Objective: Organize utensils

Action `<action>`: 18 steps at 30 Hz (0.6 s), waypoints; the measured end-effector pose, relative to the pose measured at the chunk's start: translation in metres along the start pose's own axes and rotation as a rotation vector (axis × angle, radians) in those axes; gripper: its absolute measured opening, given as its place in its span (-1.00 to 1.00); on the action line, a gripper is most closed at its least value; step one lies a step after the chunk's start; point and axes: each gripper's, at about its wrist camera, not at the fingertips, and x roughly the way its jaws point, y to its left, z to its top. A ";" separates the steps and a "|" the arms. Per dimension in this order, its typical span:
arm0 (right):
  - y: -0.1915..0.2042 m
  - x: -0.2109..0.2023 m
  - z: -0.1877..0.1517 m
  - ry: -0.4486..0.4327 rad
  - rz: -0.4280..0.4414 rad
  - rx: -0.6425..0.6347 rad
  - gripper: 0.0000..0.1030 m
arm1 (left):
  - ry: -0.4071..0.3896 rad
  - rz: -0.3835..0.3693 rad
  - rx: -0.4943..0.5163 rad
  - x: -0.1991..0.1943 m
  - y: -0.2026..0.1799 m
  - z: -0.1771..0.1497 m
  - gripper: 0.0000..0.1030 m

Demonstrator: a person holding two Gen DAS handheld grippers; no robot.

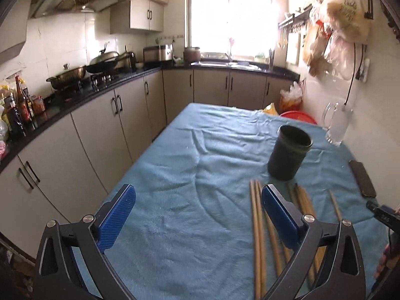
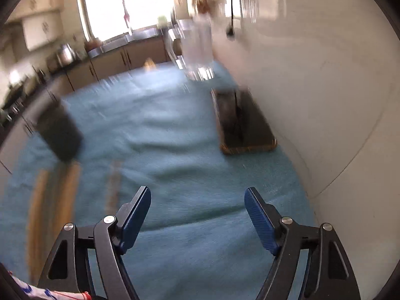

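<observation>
Several wooden chopsticks lie on the blue cloth near the front right in the left wrist view. A dark cylindrical holder stands upright just beyond them. My left gripper is open and empty above the cloth, its right finger over the chopsticks. In the blurred right wrist view my right gripper is open and empty over bare cloth; the chopsticks and the holder sit to its left.
A dark phone lies by the wall, also in the left wrist view. A clear glass mug stands at the far right. The table with the blue cloth has kitchen cabinets to its left.
</observation>
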 end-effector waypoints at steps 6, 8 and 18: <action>0.031 -0.096 -0.022 -0.464 -0.122 0.074 0.98 | 0.014 -0.016 0.005 -0.010 -0.003 -0.006 0.95; 0.042 -0.101 -0.022 -0.491 -0.170 0.029 0.98 | 0.015 -0.006 0.014 -0.011 -0.004 -0.011 0.95; 0.048 -0.119 -0.028 -0.513 -0.317 0.050 0.98 | 0.054 -0.002 0.011 -0.007 0.006 -0.025 0.95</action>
